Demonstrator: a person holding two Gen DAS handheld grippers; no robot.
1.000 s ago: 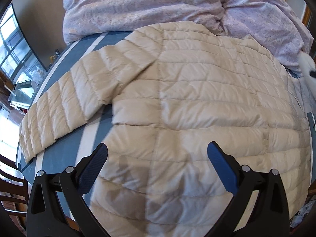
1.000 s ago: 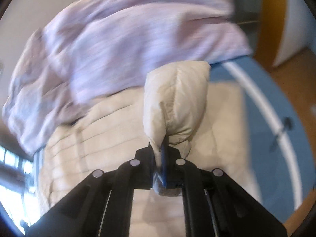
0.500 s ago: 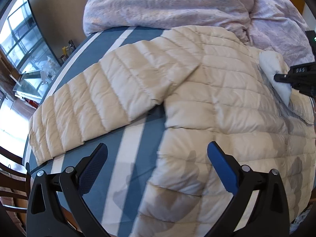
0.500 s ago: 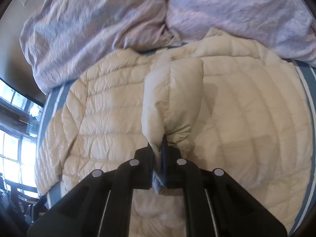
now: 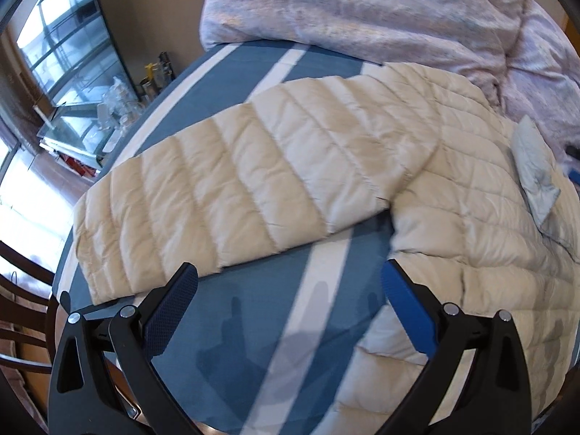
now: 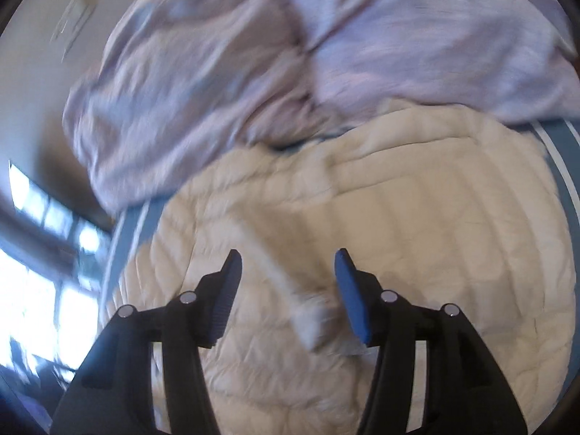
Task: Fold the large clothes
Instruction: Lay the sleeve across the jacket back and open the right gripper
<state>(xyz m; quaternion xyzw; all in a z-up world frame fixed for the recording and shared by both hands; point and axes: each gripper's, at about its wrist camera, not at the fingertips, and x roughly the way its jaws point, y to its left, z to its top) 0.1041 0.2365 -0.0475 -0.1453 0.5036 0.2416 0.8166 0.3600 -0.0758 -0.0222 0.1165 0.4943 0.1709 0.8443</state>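
A cream quilted puffer jacket (image 5: 453, 188) lies flat on a blue bed cover with white stripes (image 5: 253, 311). Its left sleeve (image 5: 232, 195) stretches out to the left. My left gripper (image 5: 288, 293) is open and empty, hovering over the bare cover just below that sleeve. In the right wrist view the jacket body (image 6: 417, 224) fills the middle. My right gripper (image 6: 286, 282) is open above it. The other sleeve (image 6: 290, 290) lies folded across the jacket between the fingers, its cuff (image 6: 311, 326) blurred. That folded sleeve end also shows in the left wrist view (image 5: 533, 170).
A rumpled lilac duvet (image 5: 362, 7) is heaped at the head of the bed, touching the jacket's top edge; it also shows in the right wrist view (image 6: 253, 72). A glass table with bottles (image 5: 108, 108) and windows stand left of the bed. Dark chair slats (image 5: 21, 311) are at lower left.
My right gripper opened and let go of the sleeve, which now lies across the jacket. My left gripper moved left, from over the jacket body to below the left sleeve.
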